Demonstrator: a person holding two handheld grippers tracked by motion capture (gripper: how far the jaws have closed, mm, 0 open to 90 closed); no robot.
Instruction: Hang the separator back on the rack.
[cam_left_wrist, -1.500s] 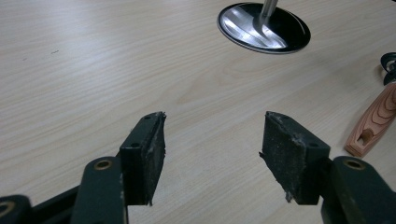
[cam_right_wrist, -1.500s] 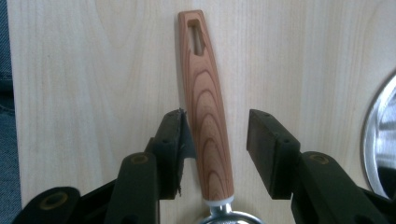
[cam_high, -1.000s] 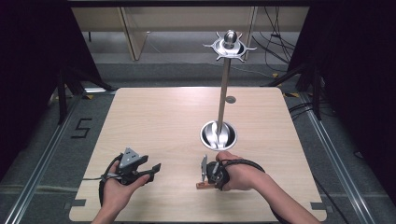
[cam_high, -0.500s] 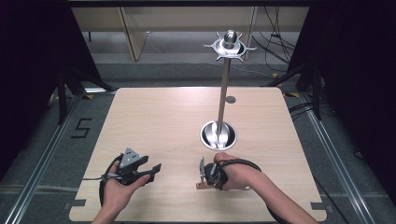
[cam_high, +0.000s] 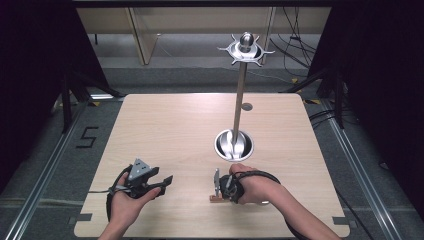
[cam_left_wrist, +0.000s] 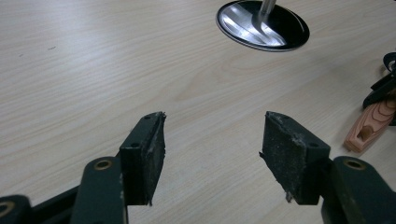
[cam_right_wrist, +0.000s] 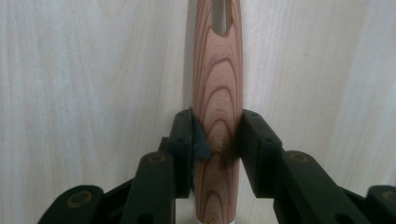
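A wooden handle (cam_right_wrist: 218, 70) with a slot near its far end lies flat on the table. My right gripper (cam_right_wrist: 217, 135) points down over it, and its jaws have just been closing. Both pads now press the handle's sides. In the high view the right gripper (cam_high: 218, 186) stands near the front edge, with the handle's end (cam_high: 216, 199) sticking out below it. My left gripper (cam_high: 165, 181) rests at the front left, open. Its fingers (cam_left_wrist: 144, 154) have only bare tabletop between them. The wooden handle (cam_left_wrist: 371, 122) lies off to its right.
A metal stand rises from a round shiny base (cam_high: 234, 145) just beyond the right hand, its thin pole (cam_high: 240, 95) ending in a spiked disc (cam_high: 245, 47). The base (cam_left_wrist: 261, 32) also lies ahead of the left gripper. The light wooden table (cam_high: 165, 125) ends close to both wrists.
The right hand has tightened slightly around its gripper over the wooden handle. Neither hand has shifted place, and the left gripper looks the same.
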